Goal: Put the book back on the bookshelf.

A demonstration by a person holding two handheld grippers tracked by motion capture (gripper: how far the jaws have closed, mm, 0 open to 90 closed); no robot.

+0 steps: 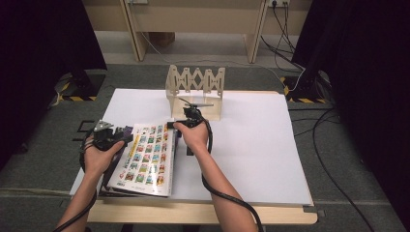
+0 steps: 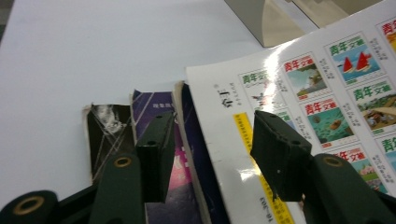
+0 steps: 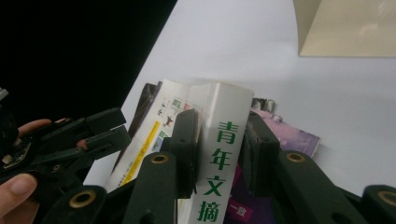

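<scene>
Right gripper clamped on the spine edge of the glossy white picture-grid magazine, top of a small stack at the white table sheet's near-left, left gripper jaws spread over its corner, beige folding rack behind.

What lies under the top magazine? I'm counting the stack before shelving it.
Under the top magazine, two dark covers fan out: a purple magazine and a black magazine. Anything deeper is covered.

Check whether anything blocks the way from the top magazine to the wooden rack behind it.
Nothing visible does. The white magazine with the grid of small pictures is clamped at its spine by the right hand-held gripper, and bare white table sheet lies before the pale wooden expanding rack.
</scene>
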